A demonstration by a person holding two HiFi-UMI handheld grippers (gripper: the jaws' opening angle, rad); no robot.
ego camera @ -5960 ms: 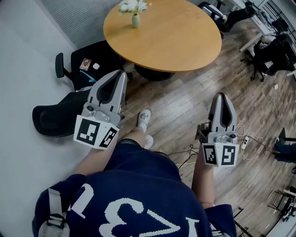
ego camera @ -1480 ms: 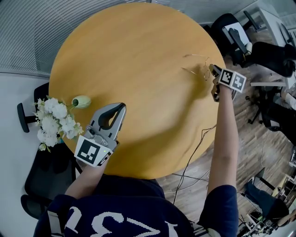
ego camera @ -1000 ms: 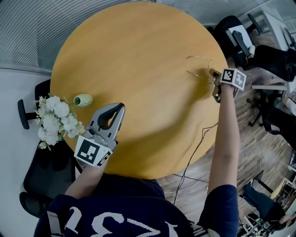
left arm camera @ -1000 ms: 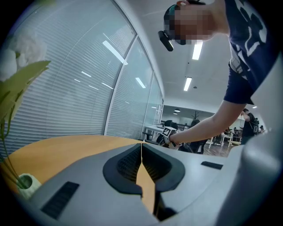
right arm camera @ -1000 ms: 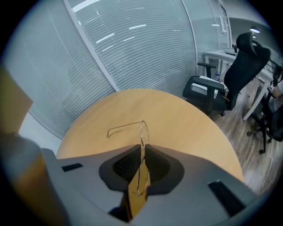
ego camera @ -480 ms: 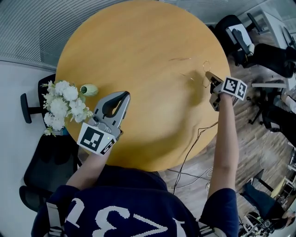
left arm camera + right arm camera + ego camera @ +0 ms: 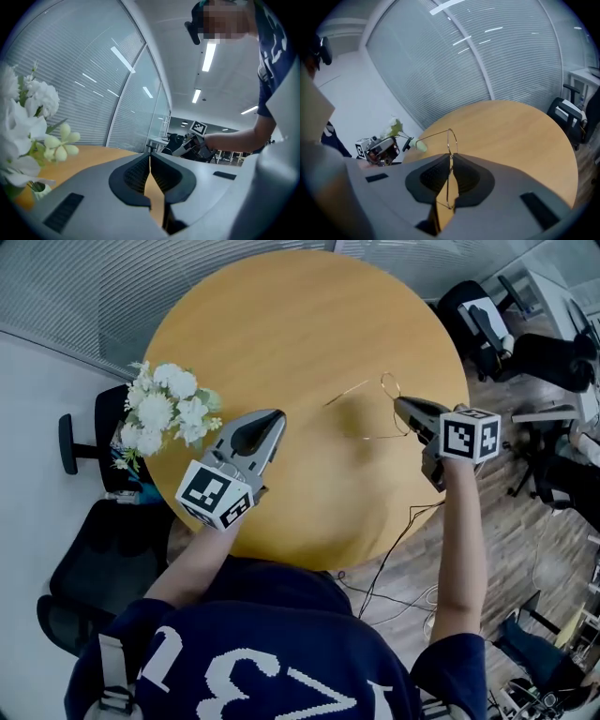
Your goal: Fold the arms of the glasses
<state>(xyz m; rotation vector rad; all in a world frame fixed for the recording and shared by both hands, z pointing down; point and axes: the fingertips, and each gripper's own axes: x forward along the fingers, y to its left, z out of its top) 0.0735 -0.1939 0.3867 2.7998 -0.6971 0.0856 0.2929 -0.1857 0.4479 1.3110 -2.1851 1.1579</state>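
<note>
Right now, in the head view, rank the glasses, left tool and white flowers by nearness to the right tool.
1. Glasses, in the right tool, whose jaws have just been closing on them; on the right.
2. Left tool, left of centre.
3. White flowers, far left.

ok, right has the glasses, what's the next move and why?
Probably bring the left gripper over to the glasses, opening it on the way. The right gripper has just closed on them above the table, the arms stick out unfolded, and the left is shut, empty, near the flowers.
</note>
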